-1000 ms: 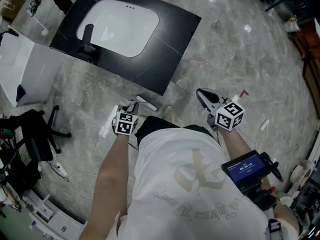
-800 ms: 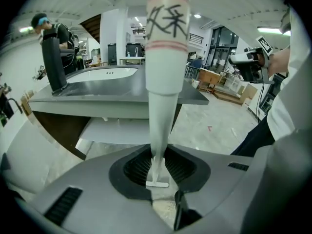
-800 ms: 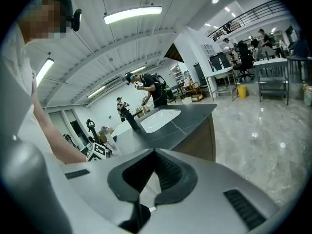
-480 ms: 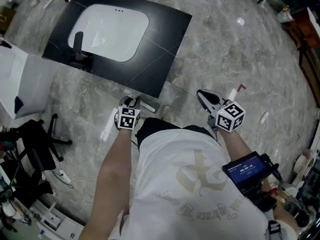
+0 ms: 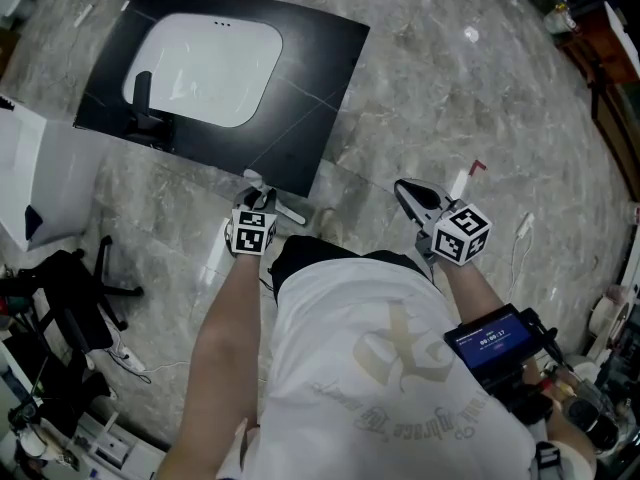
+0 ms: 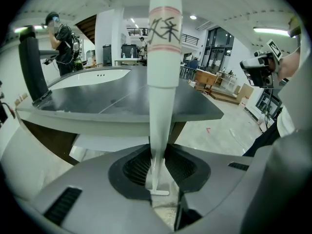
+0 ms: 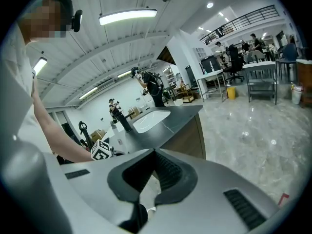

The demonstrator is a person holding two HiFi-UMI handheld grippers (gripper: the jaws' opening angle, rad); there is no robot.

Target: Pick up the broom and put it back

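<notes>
The left gripper (image 5: 258, 210) has edged closer to the dark desk (image 5: 320, 78) over the last second, so its marker cube now sits just short of the desk's near corner. The whole desk has also slid up and to the left in the head view. The right gripper (image 5: 410, 194) has hardly changed its place by the person's hip.

The left fingers are clenched on the broom (image 6: 162, 82), as before. Its white handle, with red bands and black writing near the top, stands upright between them, right in front of the desk's front edge. The right fingers are closed tip to tip with nothing in them.

The desk carries a white sink basin (image 5: 203, 71) and a black faucet (image 5: 143, 96). That near corner is what stands closest in the handle's way. A black office chair (image 5: 75, 288) is on the marble floor (image 5: 450, 98) to the person's left. A small red mark (image 5: 477, 167) lies ahead of the right gripper, and a screen device (image 5: 490, 338) sits by the right forearm. Another person (image 6: 62, 40) stands past the desk's far end.
</notes>
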